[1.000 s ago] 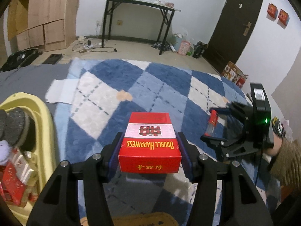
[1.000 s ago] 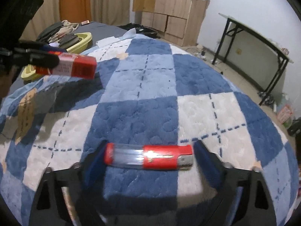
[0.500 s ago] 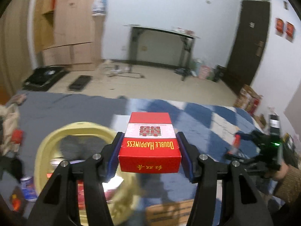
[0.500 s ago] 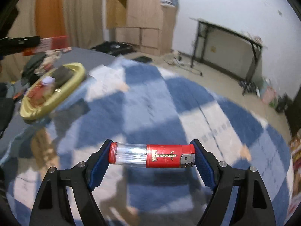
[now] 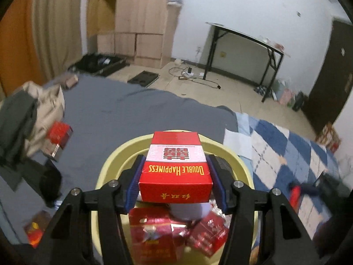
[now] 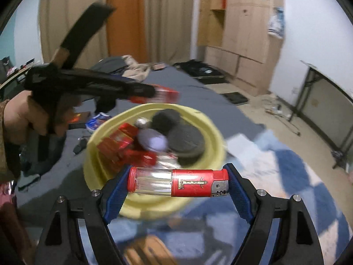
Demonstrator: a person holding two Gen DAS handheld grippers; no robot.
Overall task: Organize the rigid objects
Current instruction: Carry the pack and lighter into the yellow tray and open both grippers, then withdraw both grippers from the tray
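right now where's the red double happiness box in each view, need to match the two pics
Left wrist view: the Double Happiness box sits centre frame, clamped in the left gripper, above the yellow basin.
Right wrist view: the same box is upper left of centre, blurred, sticking out of the left gripper over the basin's far rim.
Shared landmark: the yellow basin, lower centre in the left view, mid-frame in the right view.

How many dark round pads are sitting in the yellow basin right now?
2 dark round pads show in the yellow basin: a larger flat one toward its right side, and a smaller one behind it near the far rim. Others may be hidden under the red packs.
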